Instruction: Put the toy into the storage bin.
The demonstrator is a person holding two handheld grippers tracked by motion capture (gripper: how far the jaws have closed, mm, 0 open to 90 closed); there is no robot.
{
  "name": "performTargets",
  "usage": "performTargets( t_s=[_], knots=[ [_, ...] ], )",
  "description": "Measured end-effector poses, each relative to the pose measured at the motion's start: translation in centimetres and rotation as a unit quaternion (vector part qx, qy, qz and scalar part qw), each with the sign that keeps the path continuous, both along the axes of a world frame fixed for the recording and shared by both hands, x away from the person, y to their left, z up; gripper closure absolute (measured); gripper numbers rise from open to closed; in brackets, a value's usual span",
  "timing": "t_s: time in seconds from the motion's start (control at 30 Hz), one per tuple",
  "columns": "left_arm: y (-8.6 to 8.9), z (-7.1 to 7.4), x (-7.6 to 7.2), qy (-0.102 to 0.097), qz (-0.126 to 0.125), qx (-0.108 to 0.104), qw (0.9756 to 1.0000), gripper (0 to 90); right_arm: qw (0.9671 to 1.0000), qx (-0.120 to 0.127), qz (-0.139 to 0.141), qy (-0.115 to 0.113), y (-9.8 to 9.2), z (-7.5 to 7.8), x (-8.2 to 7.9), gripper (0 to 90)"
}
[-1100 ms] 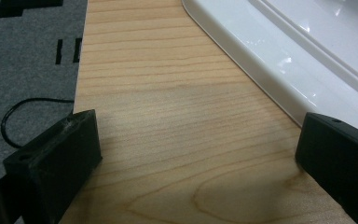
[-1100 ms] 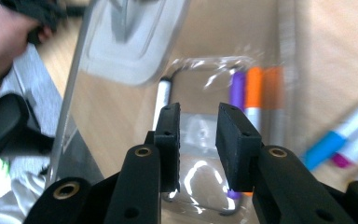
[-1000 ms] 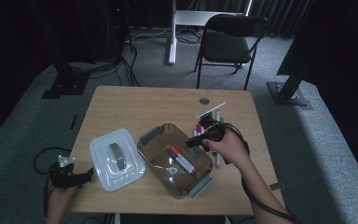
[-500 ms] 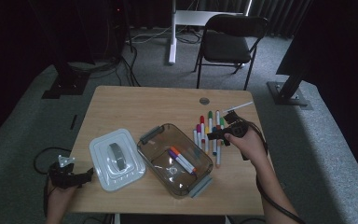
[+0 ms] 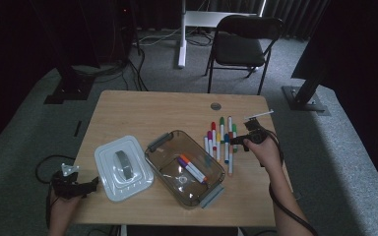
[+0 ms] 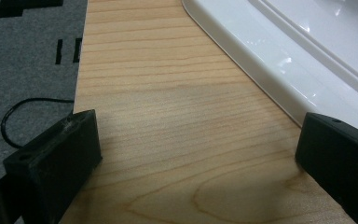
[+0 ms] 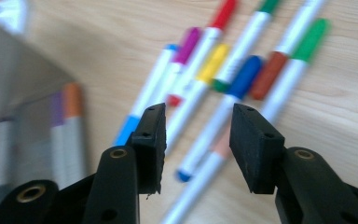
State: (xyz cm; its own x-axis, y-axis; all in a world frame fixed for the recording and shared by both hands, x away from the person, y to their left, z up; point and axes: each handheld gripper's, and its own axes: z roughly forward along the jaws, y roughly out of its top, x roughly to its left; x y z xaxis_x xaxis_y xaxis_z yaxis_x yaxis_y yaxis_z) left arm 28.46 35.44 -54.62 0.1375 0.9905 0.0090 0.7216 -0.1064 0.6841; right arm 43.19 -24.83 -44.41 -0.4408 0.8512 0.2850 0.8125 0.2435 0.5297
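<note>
Right tool [image 5: 239,139] over marker row [image 5: 220,139] at surface [image 5: 147,113] right side, jaws part open, holding nothing; blue-capped marker [image 7: 223,109] lies below gap. Left tool [image 5: 75,187] at near-left surface edge, jaws wide apart, empty, just beside white lid [image 5: 122,166]. Clear box [image 5: 184,167] mid-surface, between lid and marker row, holds two markers [image 5: 193,168]. Chair [image 5: 241,46] beyond surface.
</note>
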Motion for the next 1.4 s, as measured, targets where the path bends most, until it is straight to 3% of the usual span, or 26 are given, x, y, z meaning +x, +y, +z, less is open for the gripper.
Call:
performTargets(
  t_s=[0.23, 0.4, 0.6, 0.67, 0.73, 0.87, 1.2, 1.4],
  knots=[
    [0.0, 0.0, 0.0, 0.0, 0.0, 0.0, 1.0, 0.4, 0.9969, -0.013, -0.077, -0.011, -1.7, -2.4, 2.1, 58.7],
    [0.0, 0.0, 0.0, 0.0, 0.0, 0.0, 1.0, 0.5, 0.9941, -0.008, -0.108, 0.002, -2.3, -3.8, 3.5, 61.4],
    [0.0, 0.0, 0.0, 0.0, 0.0, 0.0, 1.0, 0.5, 0.9923, -0.015, -0.122, 0.013, -1.7, -4.7, 5.1, 63.8],
    [0.0, 0.0, 0.0, 0.0, 0.0, 0.0, 1.0, 0.5, 0.9918, -0.029, -0.124, 0.01, -1.4, -4.9, 5.6, 64.7],
    [0.0, 0.0, 0.0, 0.0, 0.0, 0.0, 1.0, 0.5, 0.9913, -0.024, -0.129, 0.014, -1.3, -5.1, 5.9, 65.1],
    [0.0, 0.0, 0.0, 0.0, 0.0, 0.0, 1.0, 0.5, 0.9901, -0.035, -0.133, 0.028, -0.9, -6.0, 6.9, 66.5],
    [0.0, 0.0, 0.0, 0.0, 0.0, 0.0, 1.0, 0.5, 0.988, -0.054, -0.137, 0.045, -0.7, -6.7, 7.7, 68.6],
    [0.0, 0.0, 0.0, 0.0, 0.0, 0.0, 1.0, 0.5, 0.9833, -0.063, -0.162, 0.054, -1.4, -6.9, 7.7, 75.8]
  ],
)
